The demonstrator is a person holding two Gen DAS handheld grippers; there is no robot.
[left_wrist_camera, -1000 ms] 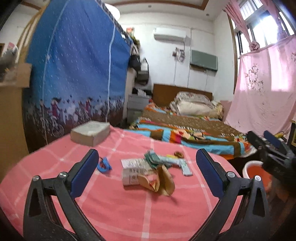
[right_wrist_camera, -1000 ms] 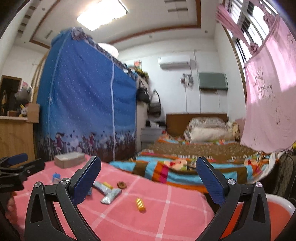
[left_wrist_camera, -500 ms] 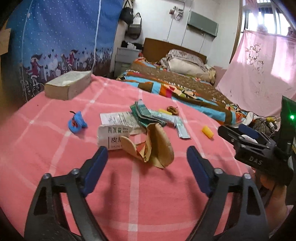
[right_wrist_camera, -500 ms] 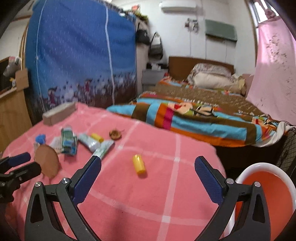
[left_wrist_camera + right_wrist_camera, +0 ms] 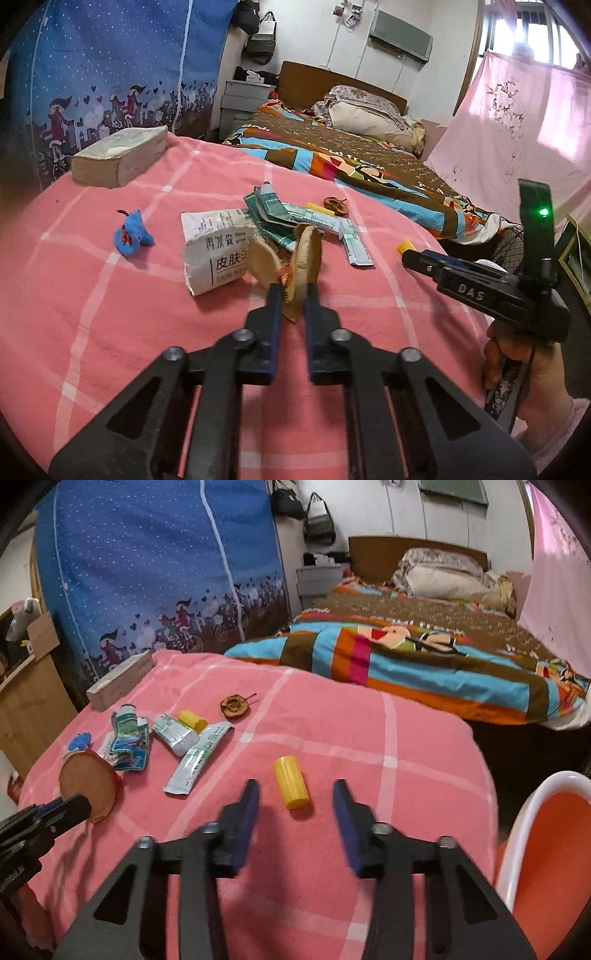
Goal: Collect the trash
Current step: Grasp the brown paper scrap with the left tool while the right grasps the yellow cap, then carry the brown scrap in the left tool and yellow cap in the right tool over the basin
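Note:
Trash lies on a pink checked cloth (image 5: 92, 332). My left gripper (image 5: 293, 291) is shut on a crumpled brown paper wrapper (image 5: 304, 254), which also shows in the right wrist view (image 5: 88, 786). Beside it lie a white packet (image 5: 214, 258), green sachets (image 5: 269, 206), a blue scrap (image 5: 133, 232) and a dried fruit piece (image 5: 336, 205). My right gripper (image 5: 295, 794) is open, its fingers on either side of a yellow cap (image 5: 291, 786), apart from it. A second yellow cap (image 5: 192, 720) and silver tubes (image 5: 195, 760) lie further left.
A thick book (image 5: 118, 157) lies at the cloth's far left corner. An orange and white bin (image 5: 546, 849) stands low to the right of the table. A bed with a striped blanket (image 5: 406, 657) is behind, and a blue wardrobe cover (image 5: 147, 572) at left.
Both grippers tilted down and came close to the cloth. My left gripper shut on the brown wrapper. My right gripper narrowed and moved up to the yellow cap.

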